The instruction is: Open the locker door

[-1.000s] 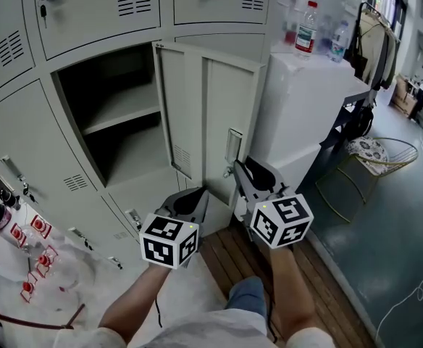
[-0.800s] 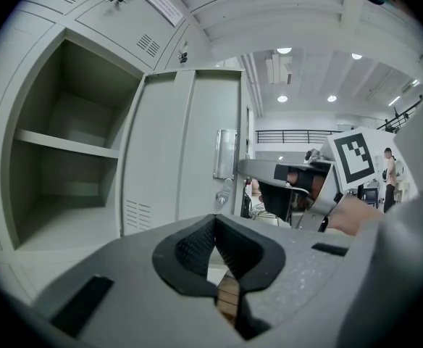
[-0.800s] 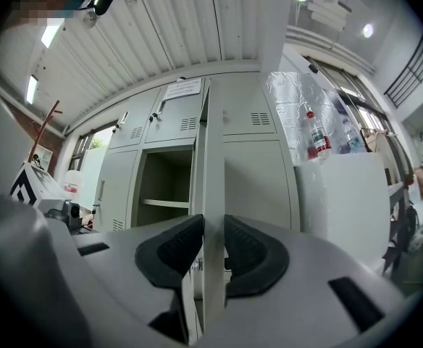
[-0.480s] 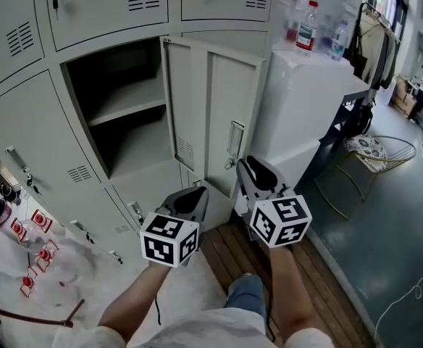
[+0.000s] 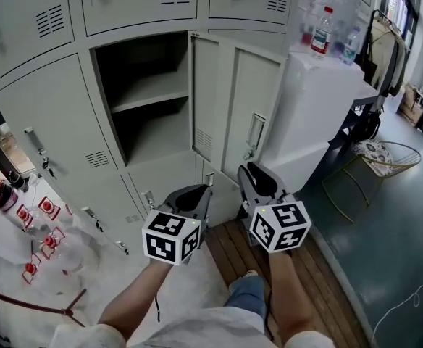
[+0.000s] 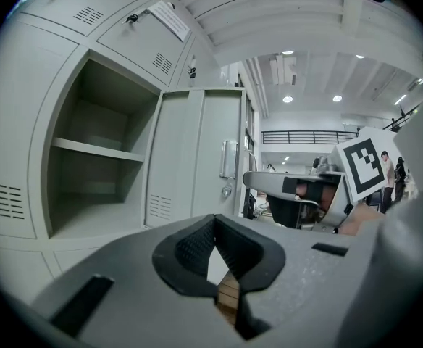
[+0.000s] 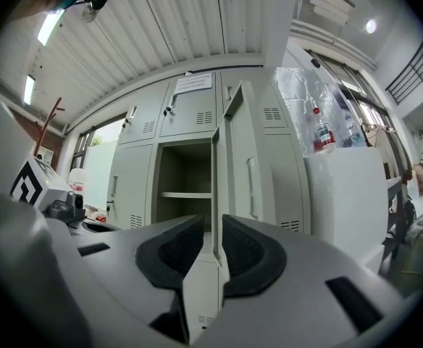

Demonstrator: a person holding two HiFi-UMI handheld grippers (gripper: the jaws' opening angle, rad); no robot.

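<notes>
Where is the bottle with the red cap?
The bottle stands at the head view's upper right, on top of the white cabinet, just right of the open locker door.

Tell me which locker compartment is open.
The middle-row locker with the inner shelf; its door swings out rightward, all neighbouring doors are shut.

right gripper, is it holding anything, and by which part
Nothing is held. The right gripper has its jaws apart and empty; the open locker door shows beyond the gap, well clear of them.
</notes>
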